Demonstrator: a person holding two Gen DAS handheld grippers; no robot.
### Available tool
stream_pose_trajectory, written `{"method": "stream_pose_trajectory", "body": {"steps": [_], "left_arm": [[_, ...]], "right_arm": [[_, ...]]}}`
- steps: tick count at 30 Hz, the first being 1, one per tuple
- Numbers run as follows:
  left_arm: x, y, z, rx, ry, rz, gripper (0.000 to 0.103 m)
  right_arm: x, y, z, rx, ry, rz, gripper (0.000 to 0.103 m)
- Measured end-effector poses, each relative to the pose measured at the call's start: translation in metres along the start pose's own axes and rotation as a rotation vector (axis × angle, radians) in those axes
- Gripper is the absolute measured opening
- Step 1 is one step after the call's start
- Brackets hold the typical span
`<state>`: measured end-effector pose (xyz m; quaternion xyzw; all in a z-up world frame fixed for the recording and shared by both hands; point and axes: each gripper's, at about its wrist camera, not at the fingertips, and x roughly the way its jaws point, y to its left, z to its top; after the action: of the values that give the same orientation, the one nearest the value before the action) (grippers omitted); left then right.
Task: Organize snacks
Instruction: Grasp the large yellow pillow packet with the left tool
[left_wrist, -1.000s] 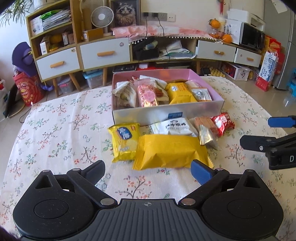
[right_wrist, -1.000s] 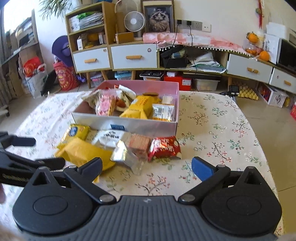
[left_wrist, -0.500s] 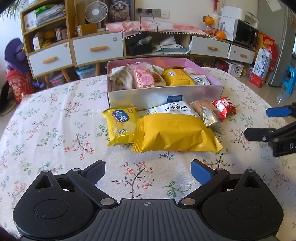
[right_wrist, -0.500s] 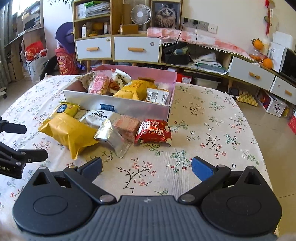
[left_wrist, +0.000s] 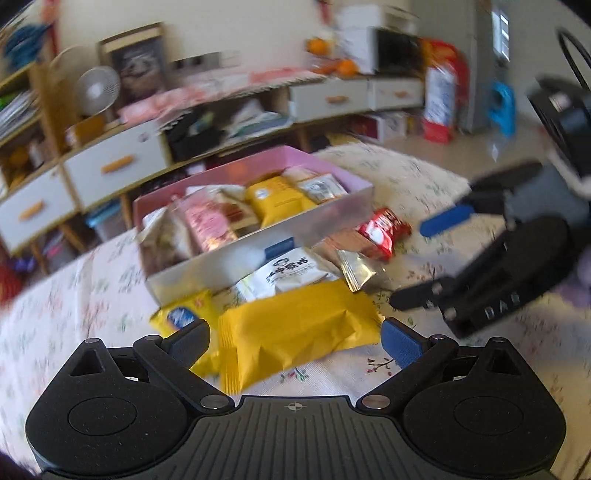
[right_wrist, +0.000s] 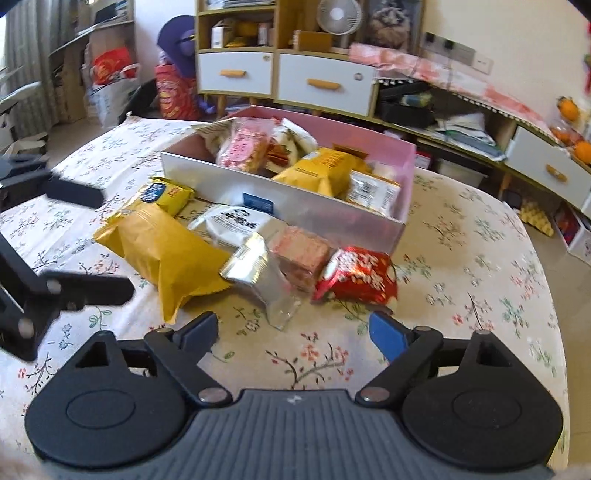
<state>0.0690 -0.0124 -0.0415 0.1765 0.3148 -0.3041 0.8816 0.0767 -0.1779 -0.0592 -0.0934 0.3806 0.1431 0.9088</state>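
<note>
A pink box (left_wrist: 332, 218) (right_wrist: 402, 155) holding several snack packs stands on the flowered table. Loose packs lie in front of it: a large yellow pack (left_wrist: 299, 328) (right_wrist: 166, 254), a small yellow pack (left_wrist: 181, 317) (right_wrist: 162, 194), a white pack (left_wrist: 284, 273) (right_wrist: 232, 223), a silver pack (right_wrist: 258, 273), a pink wafer pack (right_wrist: 303, 251) and a red pack (left_wrist: 384, 230) (right_wrist: 358, 275). My left gripper (left_wrist: 295, 338) is open, its fingers on either side of the large yellow pack's near end. My right gripper (right_wrist: 293, 332) is open just before the silver and red packs.
The right gripper (left_wrist: 424, 258) shows in the left wrist view at the right. The left gripper (right_wrist: 92, 240) shows in the right wrist view at the left. Shelves and drawers (right_wrist: 325, 83) stand behind the table. The table's right edge (right_wrist: 554, 332) is close.
Both grippers have moved forward and down towards the loose packs. The left gripper now straddles the large yellow pack. The left view has tilted and blurred.
</note>
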Motion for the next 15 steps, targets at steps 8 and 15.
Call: {"method": "stream_pose_trajectory", "body": {"steps": [8, 15], "left_arm": [[0.03, 0.003, 0.021, 0.16, 0.105, -0.135, 0.098], [0.044, 0.001, 0.023, 0.2, 0.186, -0.181, 0.089]], "right_arm": [[0.01, -0.009, 0.013, -0.019, 0.019, 0.134, 0.057], [0.016, -0.003, 0.018, -0.064, 0.031, 0.165, 0.041]]}}
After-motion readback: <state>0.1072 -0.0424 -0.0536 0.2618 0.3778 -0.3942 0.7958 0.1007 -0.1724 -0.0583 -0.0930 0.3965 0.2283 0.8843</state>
